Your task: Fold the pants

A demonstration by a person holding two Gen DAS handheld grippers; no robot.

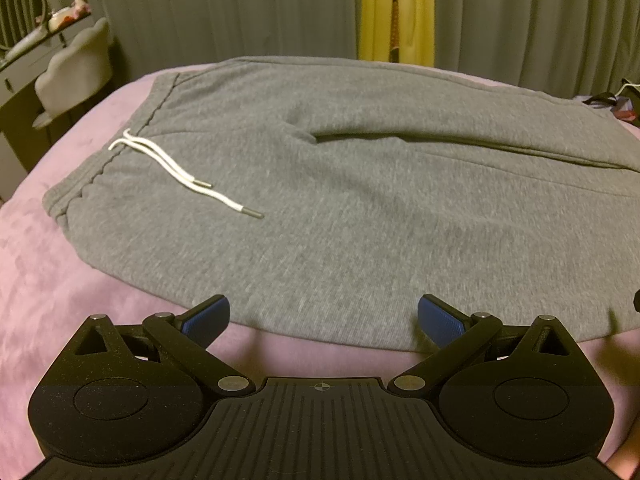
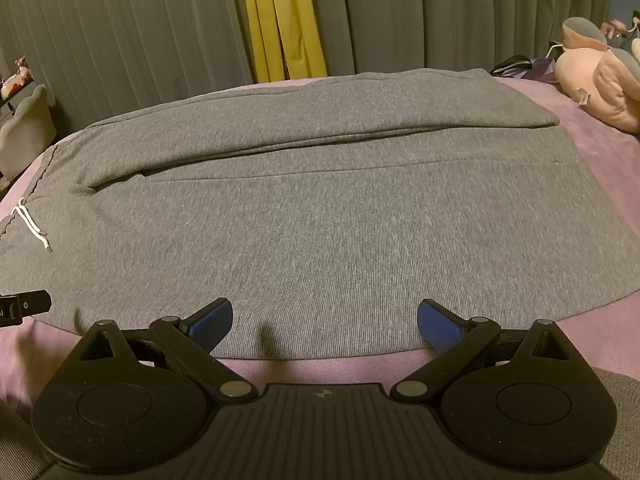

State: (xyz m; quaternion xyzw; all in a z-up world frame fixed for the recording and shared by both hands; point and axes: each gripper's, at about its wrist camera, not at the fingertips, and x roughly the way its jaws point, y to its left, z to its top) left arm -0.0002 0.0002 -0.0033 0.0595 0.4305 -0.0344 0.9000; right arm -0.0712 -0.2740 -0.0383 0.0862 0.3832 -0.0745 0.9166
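Grey sweatpants [image 1: 340, 208] lie flat across a pink bed [image 1: 48, 280], waistband to the left with a white drawstring [image 1: 168, 164] on top. In the right wrist view the same pants [image 2: 320, 232] stretch to the right, the two legs side by side, the far leg's hem near the right. My left gripper [image 1: 323, 316] hovers open at the near edge of the pants, by the hip area. My right gripper [image 2: 325, 320] is open too, over the near leg's edge. Nothing sits between either pair of blue pads [image 1: 208, 316].
Grey curtains with a yellow strip [image 1: 396, 8] hang behind the bed. A vanity and a light chair [image 1: 76, 68] stand at the left. A pink plush toy [image 2: 600, 76] and dark items [image 2: 516, 66] lie on the bed's far right. The left gripper's tip [image 2: 24, 306] shows at the right wrist view's left edge.
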